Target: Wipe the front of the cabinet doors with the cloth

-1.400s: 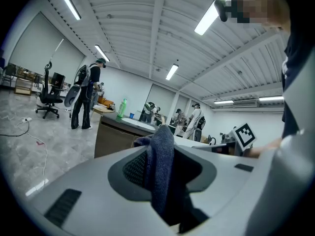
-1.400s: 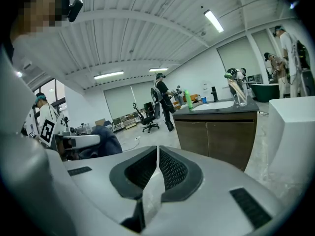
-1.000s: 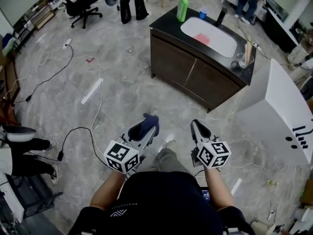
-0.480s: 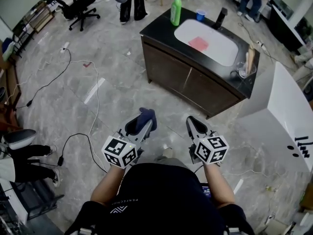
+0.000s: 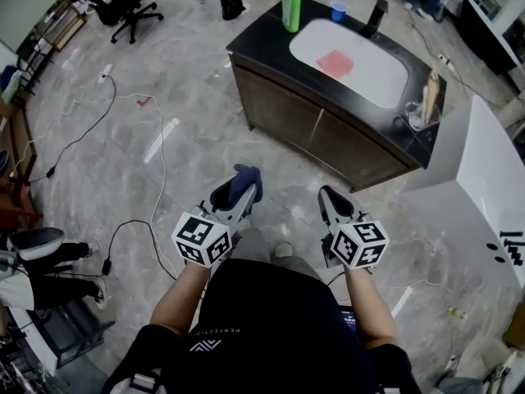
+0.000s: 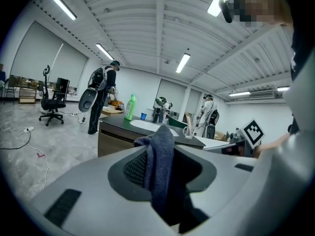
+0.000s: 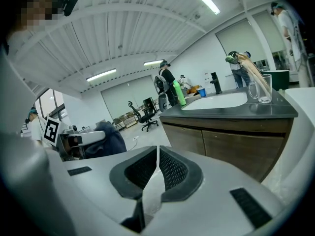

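The left gripper (image 5: pixel 235 197) had its jaws clamped on a dark blue cloth (image 6: pixel 159 156), which stood up in a bunched fold between them and hung out past the tips. The right gripper (image 7: pixel 157 157) was carried beside it with its jaws pressed together and nothing between them. Both were held low in front of the person, over bare marble-look floor (image 5: pixel 189 179), and well apart from the dark wooden cabinet doors (image 5: pixel 321 135) under the black countertop (image 5: pixel 256 43). The two doors were closed, and neither gripper nor cloth touched them. On top sat a white sink basin (image 5: pixel 373 80) with a pink square (image 5: pixel 335 62) lying in it, a green bottle (image 5: pixel 290 5) and a blue cup (image 5: pixel 338 11) at the far edge. By these views the cloth was in hand and ready, but no wiping had begun: the approach to the cabinet and the wiping of both door fronts remained.
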`<action>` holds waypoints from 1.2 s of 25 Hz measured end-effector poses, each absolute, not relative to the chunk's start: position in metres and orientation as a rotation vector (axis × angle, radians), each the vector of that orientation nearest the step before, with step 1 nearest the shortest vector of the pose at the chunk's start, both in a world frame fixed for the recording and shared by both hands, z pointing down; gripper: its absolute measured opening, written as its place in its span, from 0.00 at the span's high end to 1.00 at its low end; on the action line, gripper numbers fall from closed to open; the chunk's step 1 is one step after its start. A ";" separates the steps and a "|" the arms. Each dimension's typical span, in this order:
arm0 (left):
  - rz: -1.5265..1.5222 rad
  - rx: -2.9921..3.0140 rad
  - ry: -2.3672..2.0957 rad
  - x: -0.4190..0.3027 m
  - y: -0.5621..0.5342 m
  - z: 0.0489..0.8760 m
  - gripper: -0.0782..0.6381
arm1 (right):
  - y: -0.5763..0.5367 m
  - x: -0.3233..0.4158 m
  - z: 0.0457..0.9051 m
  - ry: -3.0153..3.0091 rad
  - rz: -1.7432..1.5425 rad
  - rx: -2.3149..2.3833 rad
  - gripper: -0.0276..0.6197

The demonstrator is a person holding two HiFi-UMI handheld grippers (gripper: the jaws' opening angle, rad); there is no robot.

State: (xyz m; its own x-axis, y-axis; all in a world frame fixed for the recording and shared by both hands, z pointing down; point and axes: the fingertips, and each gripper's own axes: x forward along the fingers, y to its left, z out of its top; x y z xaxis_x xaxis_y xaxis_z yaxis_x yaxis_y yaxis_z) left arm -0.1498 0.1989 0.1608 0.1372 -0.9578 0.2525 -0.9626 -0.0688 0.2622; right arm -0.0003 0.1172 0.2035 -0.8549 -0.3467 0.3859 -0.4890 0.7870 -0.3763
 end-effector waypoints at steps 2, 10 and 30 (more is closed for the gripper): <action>0.019 2.072 -1.832 -0.154 0.187 0.164 0.71 | 0.112 -0.004 0.207 -2.672 0.700 0.665 0.89; 0.032 2.186 -1.694 -0.188 0.127 0.177 0.71 | 0.074 -0.052 0.223 -2.631 0.725 0.768 0.89; 0.220 2.198 -1.572 -0.365 0.001 0.259 0.71 | -0.011 -0.182 0.291 -2.423 0.983 1.047 0.89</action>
